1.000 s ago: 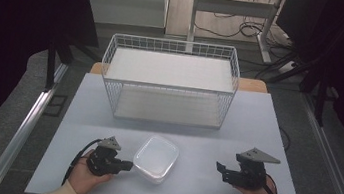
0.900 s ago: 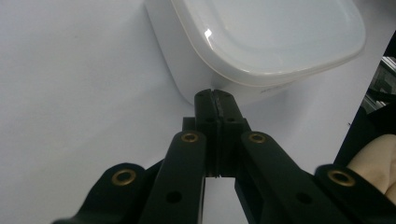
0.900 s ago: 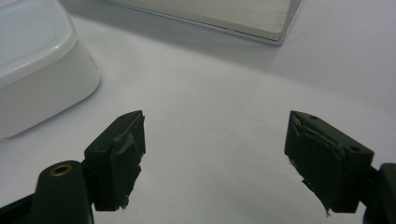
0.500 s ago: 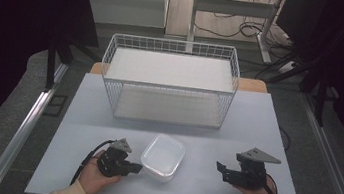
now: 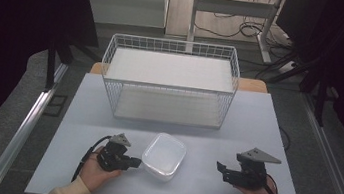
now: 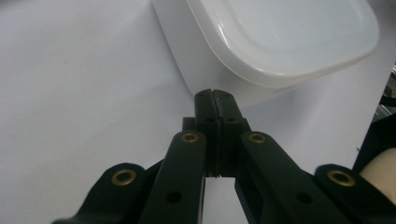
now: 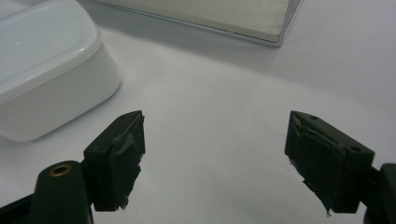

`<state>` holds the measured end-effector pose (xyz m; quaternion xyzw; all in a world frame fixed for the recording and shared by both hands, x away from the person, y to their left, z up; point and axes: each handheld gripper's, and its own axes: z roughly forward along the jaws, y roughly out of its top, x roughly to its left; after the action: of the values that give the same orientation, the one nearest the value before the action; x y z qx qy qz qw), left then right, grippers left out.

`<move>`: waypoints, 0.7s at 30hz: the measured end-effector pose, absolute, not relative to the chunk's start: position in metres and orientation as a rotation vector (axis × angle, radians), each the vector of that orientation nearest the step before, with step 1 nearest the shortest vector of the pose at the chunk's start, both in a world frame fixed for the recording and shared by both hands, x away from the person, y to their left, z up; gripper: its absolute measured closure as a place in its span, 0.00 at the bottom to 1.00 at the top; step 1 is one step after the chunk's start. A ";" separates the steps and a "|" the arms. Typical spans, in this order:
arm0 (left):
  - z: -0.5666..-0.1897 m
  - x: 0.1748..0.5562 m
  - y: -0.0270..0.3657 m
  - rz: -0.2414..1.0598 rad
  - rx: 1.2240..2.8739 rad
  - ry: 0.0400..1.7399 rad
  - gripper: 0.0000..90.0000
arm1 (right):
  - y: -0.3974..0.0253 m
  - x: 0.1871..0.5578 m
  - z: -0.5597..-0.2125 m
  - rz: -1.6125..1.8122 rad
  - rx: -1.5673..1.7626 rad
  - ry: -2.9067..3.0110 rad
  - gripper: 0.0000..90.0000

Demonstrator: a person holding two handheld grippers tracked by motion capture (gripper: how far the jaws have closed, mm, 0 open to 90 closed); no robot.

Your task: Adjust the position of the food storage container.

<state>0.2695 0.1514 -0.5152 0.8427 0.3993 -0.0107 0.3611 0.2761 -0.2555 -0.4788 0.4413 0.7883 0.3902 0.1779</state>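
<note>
A lidded white plastic container [image 5: 164, 156] lies on the table between my two grippers, near the front edge. My left gripper [image 5: 137, 162] is shut, its tips right against the container's left side. Seen from the left gripper view, the closed jaws [image 6: 215, 94] press at the base of the container [image 6: 280, 37] with nothing between them. My right gripper [image 5: 221, 168] rests to the right of the container with a gap of bare table between. In the right gripper view its jaws [image 7: 215, 154] stand wide open and empty, with the container [image 7: 46, 70] ahead to the left.
A white wire basket [image 5: 170, 79] with a white floor stands at the back middle of the pale table [image 5: 268, 119]; its front corner [image 7: 275, 28] appears in the right gripper view. Beyond the table are a grey floor, cables and dark surroundings.
My shut left gripper has pushed rightward, and the container has slid to the right and turned a little. The right gripper has stayed put.
</note>
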 end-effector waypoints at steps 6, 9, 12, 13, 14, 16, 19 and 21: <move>-0.515 0.270 0.147 -0.044 2.173 1.011 1.00 | -0.255 0.276 -0.479 1.106 1.248 2.230 0.23; -0.516 0.267 0.142 -0.037 2.194 0.988 1.00 | -0.256 0.276 -0.479 1.103 1.248 2.231 0.23; -0.515 0.265 0.136 -0.033 2.206 0.965 1.00 | -0.255 0.276 -0.479 1.102 1.246 2.231 0.23; -0.515 0.266 0.135 -0.032 2.209 0.966 1.00 | -0.255 0.276 -0.479 1.101 1.244 2.232 0.23; -0.515 0.266 0.135 -0.034 2.206 0.966 1.00 | -0.255 0.276 -0.479 1.102 1.242 2.234 0.23; -0.515 0.267 0.132 -0.038 2.200 0.966 1.00 | -0.254 0.276 -0.479 1.102 1.238 2.236 0.23; -0.514 0.267 0.129 -0.041 2.205 0.956 1.00 | -0.255 0.276 -0.479 1.101 1.239 2.236 0.23; -0.515 0.267 0.125 -0.044 2.207 0.946 1.00 | -0.255 0.276 -0.480 1.100 1.241 2.236 0.23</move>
<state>0.2670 0.1245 -0.5147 0.8567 0.3672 -0.0170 0.3618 0.2759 -0.2547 -0.4795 0.4388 0.7903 0.3888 0.1781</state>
